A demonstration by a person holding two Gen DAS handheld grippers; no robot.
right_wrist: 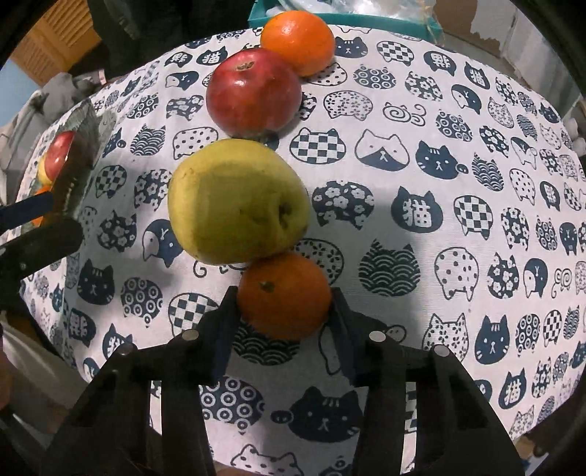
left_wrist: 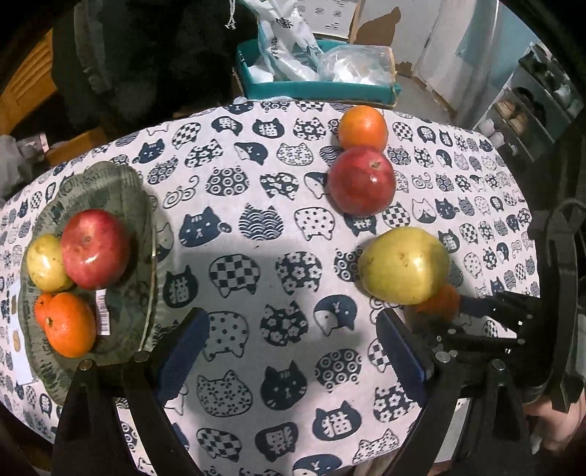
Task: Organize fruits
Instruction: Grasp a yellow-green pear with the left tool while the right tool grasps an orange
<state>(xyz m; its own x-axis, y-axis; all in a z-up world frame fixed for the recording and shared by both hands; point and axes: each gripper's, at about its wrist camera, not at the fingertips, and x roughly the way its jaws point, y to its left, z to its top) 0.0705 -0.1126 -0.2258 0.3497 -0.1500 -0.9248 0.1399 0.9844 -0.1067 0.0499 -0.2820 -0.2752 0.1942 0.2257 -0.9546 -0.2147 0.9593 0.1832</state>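
White desk cloth (right_wrist: 421, 121) w/ navy cat-head print; red apple (right_wrist: 253, 93), yellow-green pear (right_wrist: 234, 201), orange tangerine (right_wrist: 284, 296); grey-green plate (left_wrist: 121, 197).

Far beyond the cat-print tablecloth (left_wrist: 256, 234): teal box (left_wrist: 315, 89), pale wall (left_wrist: 414, 33), perhaps shoe shelves (left_wrist: 527, 102) far right.

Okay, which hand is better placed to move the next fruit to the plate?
Right. The right gripper is already closed on the near orange; the left gripper hangs open over bare tablecloth beside the plate.
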